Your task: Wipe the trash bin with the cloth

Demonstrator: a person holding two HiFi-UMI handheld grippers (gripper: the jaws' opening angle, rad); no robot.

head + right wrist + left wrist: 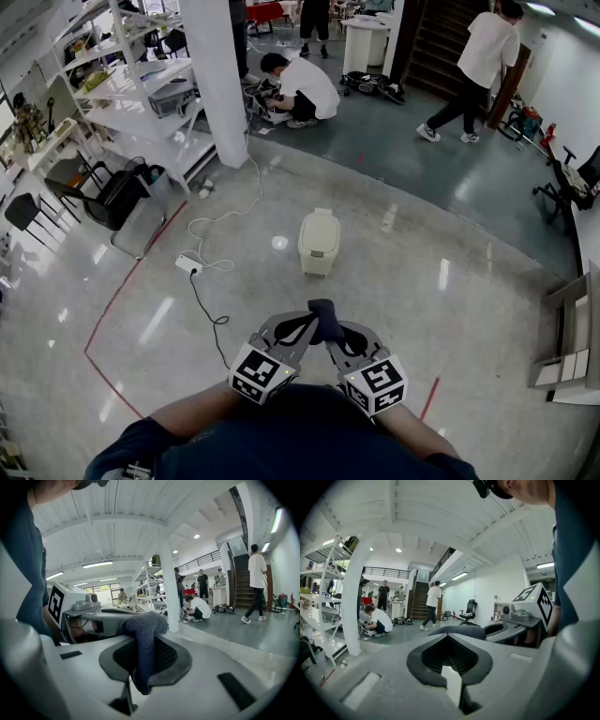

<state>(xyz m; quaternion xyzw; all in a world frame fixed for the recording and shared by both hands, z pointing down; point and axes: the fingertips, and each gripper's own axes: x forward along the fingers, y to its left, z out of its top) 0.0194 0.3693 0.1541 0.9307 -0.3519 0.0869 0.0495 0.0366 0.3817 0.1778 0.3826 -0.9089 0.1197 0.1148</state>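
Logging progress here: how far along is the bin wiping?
Done: the cloth is picked up. In hand: the right claw is clamped on it, left claw shut beside it. Left: the trash bin stands apart on the floor, not yet reached.

No legible text, label, brand, number or sign in any view.

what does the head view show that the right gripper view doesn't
Only the head view: the trash bin standing on the floor ahead, untouched, and a power strip with its cable. Only the right gripper view: the right tool with its jaws shut on the cloth, seen close, plus the ceiling. Both: the cloth, the white pillar and a crouching person.
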